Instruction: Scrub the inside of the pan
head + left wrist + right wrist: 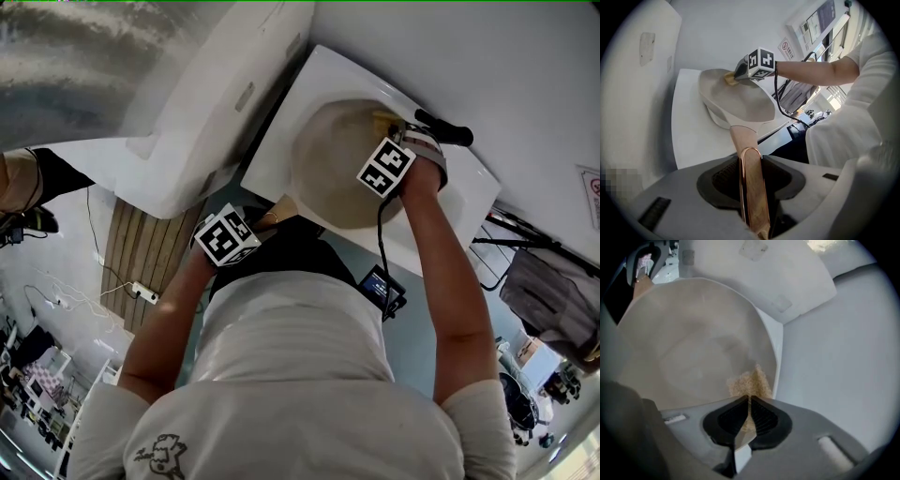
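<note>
The pan [333, 178] is a pale beige one. It sits tilted on the white worktop [305, 94] in front of you, with its open side turned up toward you. Its copper-coloured handle [751, 180] runs back from the near left side of the bowl. Your left gripper [752, 174] has this handle between its fingers [723, 180], which are closed on it and stand fairly wide because of its breadth.

Your right gripper [749, 401] reaches into the pan at its far right side. Its fingers [765, 417] are nearly together, pinching a thin tan sponge [747, 383]. The sponge lies against the inner wall just inside the rim.

Each gripper carries a marker cube [385, 167] with black-and-white square patterns and no words. On the wall to the right hangs a small sign [786, 47] with a red prohibition circle, and its print is too small to read. Your white shirt [291, 375] bears a small line drawing low on the back, with no lettering that can be read.
</note>
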Action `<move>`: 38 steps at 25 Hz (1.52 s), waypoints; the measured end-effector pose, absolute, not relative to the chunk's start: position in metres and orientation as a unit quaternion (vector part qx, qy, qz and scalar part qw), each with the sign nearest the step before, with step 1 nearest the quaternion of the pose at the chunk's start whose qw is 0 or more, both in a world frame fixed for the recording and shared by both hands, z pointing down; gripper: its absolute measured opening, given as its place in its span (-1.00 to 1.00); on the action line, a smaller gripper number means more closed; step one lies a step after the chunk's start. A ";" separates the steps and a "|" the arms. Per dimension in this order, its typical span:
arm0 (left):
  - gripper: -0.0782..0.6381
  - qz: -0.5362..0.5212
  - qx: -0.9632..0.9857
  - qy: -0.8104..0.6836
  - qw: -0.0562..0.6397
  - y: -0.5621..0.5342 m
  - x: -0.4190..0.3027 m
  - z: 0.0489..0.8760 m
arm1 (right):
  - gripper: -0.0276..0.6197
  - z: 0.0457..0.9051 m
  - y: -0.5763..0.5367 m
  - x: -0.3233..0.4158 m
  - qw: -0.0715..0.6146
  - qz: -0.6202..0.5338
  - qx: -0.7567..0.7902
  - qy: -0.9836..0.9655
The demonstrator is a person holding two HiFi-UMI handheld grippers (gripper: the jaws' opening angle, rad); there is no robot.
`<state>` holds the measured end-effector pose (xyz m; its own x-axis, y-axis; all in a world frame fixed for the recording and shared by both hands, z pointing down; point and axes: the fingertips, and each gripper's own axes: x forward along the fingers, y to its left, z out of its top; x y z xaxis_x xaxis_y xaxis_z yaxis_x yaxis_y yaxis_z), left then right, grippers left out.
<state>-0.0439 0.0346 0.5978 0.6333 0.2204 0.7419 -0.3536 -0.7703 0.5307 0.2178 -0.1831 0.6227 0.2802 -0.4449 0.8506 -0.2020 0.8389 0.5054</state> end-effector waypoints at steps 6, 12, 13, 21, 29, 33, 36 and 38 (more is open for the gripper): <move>-0.35 0.427 0.839 -0.039 0.337 0.035 -0.043 0.598 | -0.85 0.621 -0.205 0.192 0.733 -0.087 0.289 -0.609; -0.34 0.425 0.838 -0.039 0.339 0.034 -0.046 0.596 | -0.84 0.625 -0.218 0.166 0.720 -0.091 0.282 -0.628; -0.35 0.425 0.838 -0.037 0.340 0.035 -0.046 0.596 | -0.84 0.627 -0.218 0.162 0.718 -0.091 0.279 -0.631; -0.35 0.418 0.839 -0.037 0.347 0.034 -0.048 0.592 | -0.84 0.640 -0.214 0.116 0.681 -0.086 0.248 -0.683; -0.35 0.416 0.839 -0.033 0.350 0.034 -0.048 0.594 | -0.84 0.652 -0.190 0.059 0.608 0.013 0.214 -0.764; -0.35 0.416 0.838 -0.032 0.351 0.035 -0.048 0.594 | -0.84 0.653 -0.169 0.039 0.562 0.087 0.188 -0.801; -0.35 0.416 0.838 -0.031 0.351 0.035 -0.048 0.594 | -0.84 0.655 -0.149 0.026 0.546 0.105 0.145 -0.818; -0.35 0.416 0.838 -0.031 0.351 0.034 -0.049 0.594 | -0.84 0.655 -0.136 0.018 0.534 0.114 0.117 -0.830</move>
